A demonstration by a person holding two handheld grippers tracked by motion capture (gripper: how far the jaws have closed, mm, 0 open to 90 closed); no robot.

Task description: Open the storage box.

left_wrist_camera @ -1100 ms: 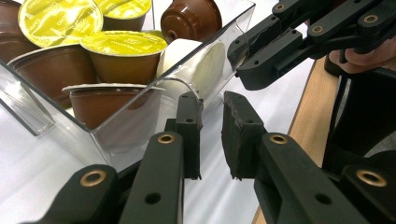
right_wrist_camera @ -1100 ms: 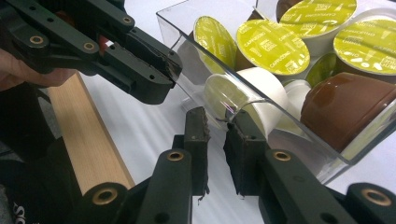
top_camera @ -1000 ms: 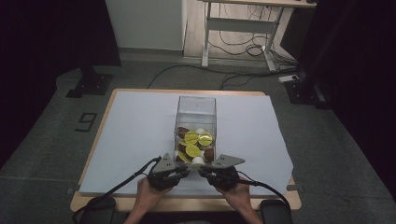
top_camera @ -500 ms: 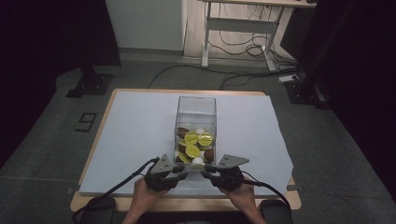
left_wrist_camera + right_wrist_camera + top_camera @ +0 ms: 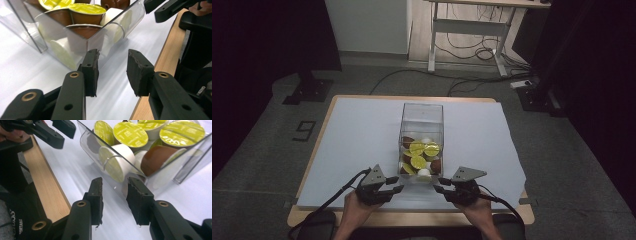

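Observation:
A clear plastic box (image 5: pixel 422 125) stands on the white sheet, partly filled with coffee capsules (image 5: pixel 418 152), some with yellow-green lids, some brown, some white. My left gripper (image 5: pixel 396 189) lies at the box's near left corner and my right gripper (image 5: pixel 440 186) at its near right corner, both low over the sheet. In the left gripper view the left gripper (image 5: pixel 112 70) has just been opening, with only sheet between its pads. In the right gripper view the right gripper (image 5: pixel 114 197) has also just been opening; the box wall (image 5: pixel 100 160) runs just ahead, untouched.
The white sheet (image 5: pixel 357 140) covers most of the wooden table (image 5: pixel 412 218), whose near edge lies right behind my hands. Cables trail from both grippers off the front edge. On the floor beyond stand a desk frame (image 5: pixel 472 30) and dark stands.
Both grippers have opened their jaws and drawn apart from the box's near edge, the left one sliding further left. The box and capsules have stayed put.

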